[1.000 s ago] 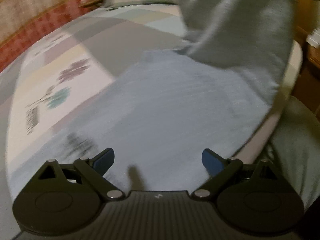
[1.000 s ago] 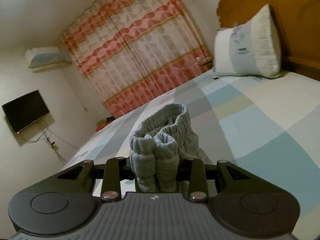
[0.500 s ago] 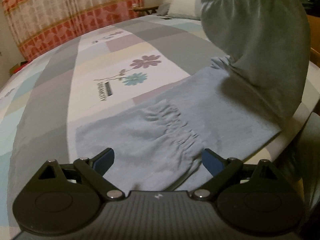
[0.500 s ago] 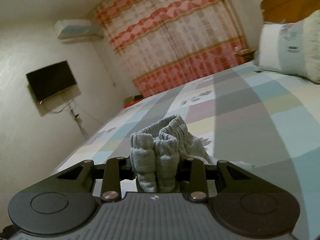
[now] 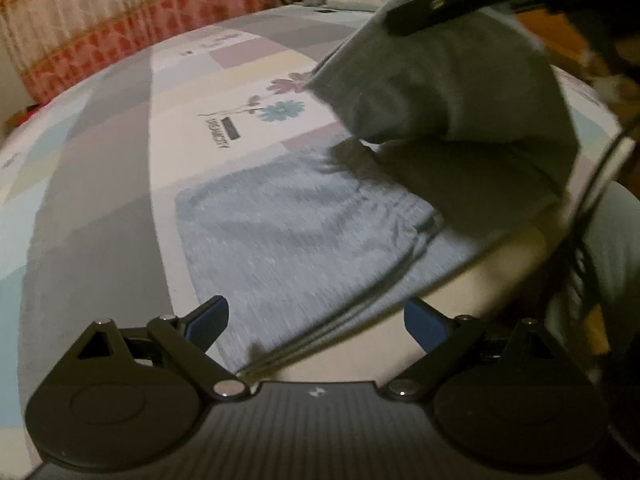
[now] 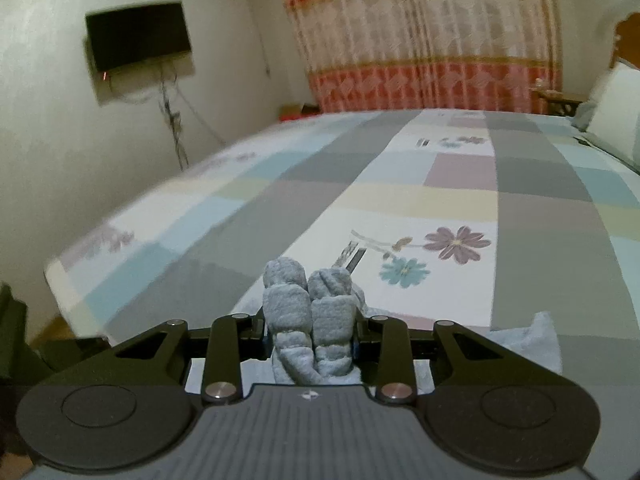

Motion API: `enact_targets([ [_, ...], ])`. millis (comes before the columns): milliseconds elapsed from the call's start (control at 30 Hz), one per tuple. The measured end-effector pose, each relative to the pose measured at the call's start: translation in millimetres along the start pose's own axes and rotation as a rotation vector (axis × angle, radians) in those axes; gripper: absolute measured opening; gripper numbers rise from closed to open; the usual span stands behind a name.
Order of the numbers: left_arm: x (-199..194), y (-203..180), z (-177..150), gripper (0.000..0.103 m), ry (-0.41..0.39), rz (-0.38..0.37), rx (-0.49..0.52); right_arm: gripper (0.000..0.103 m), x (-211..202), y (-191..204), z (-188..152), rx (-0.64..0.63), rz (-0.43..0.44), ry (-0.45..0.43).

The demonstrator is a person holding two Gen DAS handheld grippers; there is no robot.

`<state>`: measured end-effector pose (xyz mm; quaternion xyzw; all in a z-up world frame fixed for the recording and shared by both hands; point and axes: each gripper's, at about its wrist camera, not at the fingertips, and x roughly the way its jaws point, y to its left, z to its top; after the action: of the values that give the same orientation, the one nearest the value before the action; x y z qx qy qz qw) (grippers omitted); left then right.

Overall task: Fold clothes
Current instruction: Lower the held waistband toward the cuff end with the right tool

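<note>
On the near edge of a bed (image 5: 100,184) covered with a patchwork sheet of grey, pale blue, cream and mauve blocks lies a pale blue-grey garment (image 5: 288,240), spread partly flat on the sheet, its near part just ahead of the left tongs (image 5: 316,316). Those left tongs stand wide open, the blue pads (image 5: 210,316) well apart with nothing between them, hovering low over the flat cloth. To the right and farther off in the left wrist view, the other part of the garment rises off the bed in a hanging fold, its top edge pinched by the right tongs (image 5: 436,0), seen as a dark bar at the top right. From the right wrist view, the right tongs (image 6: 308,336) are closed tight on a bunched, gathered band of the same cloth (image 6: 306,316), which bulges up between the two fingers in two padded lumps. Beyond the fold, a printed flower motif (image 6: 440,252) in mauve and teal shows on the cream block of the sheet. At the far side hangs a red and cream curtain (image 6: 420,32); a dark television (image 6: 138,38) is mounted on the left wall, and a pillow (image 6: 616,116) sits at the far right. The left wrist picture is motion-blurred.
</note>
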<state>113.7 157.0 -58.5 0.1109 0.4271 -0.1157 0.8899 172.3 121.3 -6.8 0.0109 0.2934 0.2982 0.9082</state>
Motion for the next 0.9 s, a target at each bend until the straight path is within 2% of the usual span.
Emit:
enact_targets([
  [167, -2, 10, -1, 0.095, 0.009, 0.001, 0.026, 0.038, 14, 17, -5, -0.064, -0.017, 0.04],
  [400, -1, 26, -2, 0.095, -0.022, -0.032, -0.026, 0.038, 34, 39, -23, -0.152, -0.019, 0.115],
  [533, 0, 47, 0, 0.095, -0.06, -0.188, -0.176, 0.038, 43, 51, -34, -0.214, -0.027, 0.146],
  [700, 8, 66, 7, 0.095, -0.071, -0.206, -0.287, 0.038, 47, 56, -41, -0.257, -0.033, 0.163],
  [767, 11, 70, 8, 0.094, -0.072, -0.242, -0.325, 0.038, 49, 59, -42, -0.274, -0.038, 0.164],
  [900, 23, 89, 10, 0.094, -0.078, -0.424, -0.512, 0.038, 55, 65, -48, -0.317, -0.046, 0.169],
])
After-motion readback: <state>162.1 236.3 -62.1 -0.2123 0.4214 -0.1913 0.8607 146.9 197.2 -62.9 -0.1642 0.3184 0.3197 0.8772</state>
